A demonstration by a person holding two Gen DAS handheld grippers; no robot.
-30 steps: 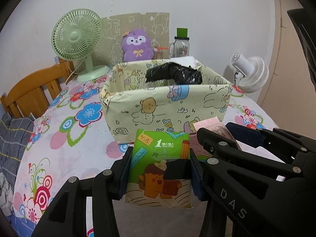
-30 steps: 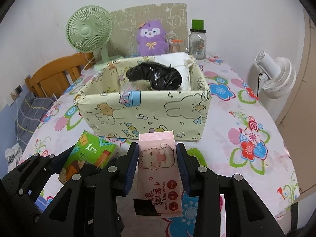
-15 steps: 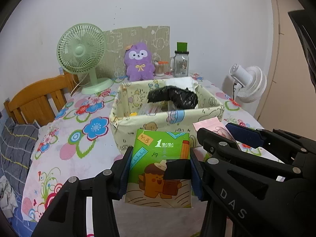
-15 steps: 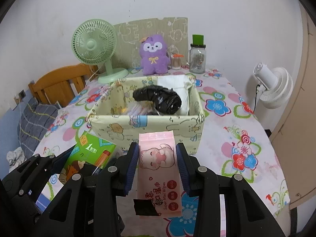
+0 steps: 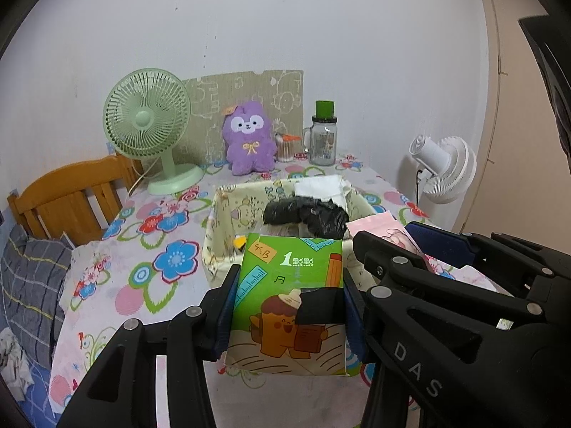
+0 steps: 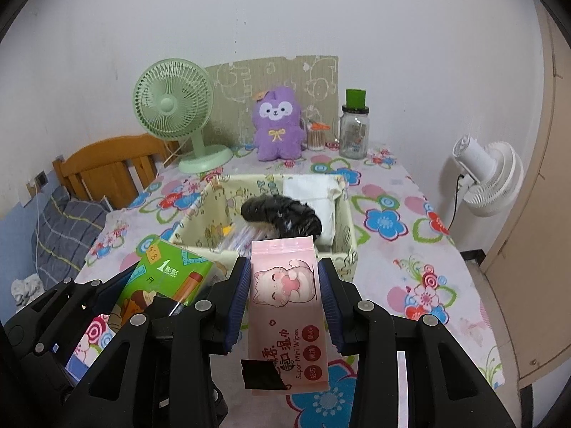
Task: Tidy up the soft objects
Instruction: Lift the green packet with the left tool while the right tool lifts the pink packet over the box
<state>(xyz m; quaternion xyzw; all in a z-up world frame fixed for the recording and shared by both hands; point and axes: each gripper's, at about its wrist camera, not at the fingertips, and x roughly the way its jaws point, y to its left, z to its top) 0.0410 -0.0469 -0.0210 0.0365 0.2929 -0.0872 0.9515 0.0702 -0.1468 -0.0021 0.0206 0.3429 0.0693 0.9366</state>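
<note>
My left gripper (image 5: 291,306) is shut on a green tissue pack (image 5: 289,296) and holds it above the table, in front of the cream fabric storage box (image 5: 221,239). My right gripper (image 6: 284,299) is shut on a pink wet-wipes pack (image 6: 285,306) held above the table, just before the box (image 6: 344,221). The box holds a black bag (image 6: 282,214), a white cloth (image 6: 310,192) and some packets. The green pack (image 6: 164,281) shows at the left of the right wrist view. The pink pack (image 5: 389,235) shows in the left wrist view.
At the table's back stand a green fan (image 6: 175,107), a purple plush (image 6: 276,125), a glass jar with a green lid (image 6: 354,125) and a cotton-swab holder. A white fan (image 6: 485,174) stands off the right edge. A wooden chair (image 6: 107,167) is at the left.
Both grippers have risen and drawn back with their packs, so the box now looks lower and farther, with its inside in view.
</note>
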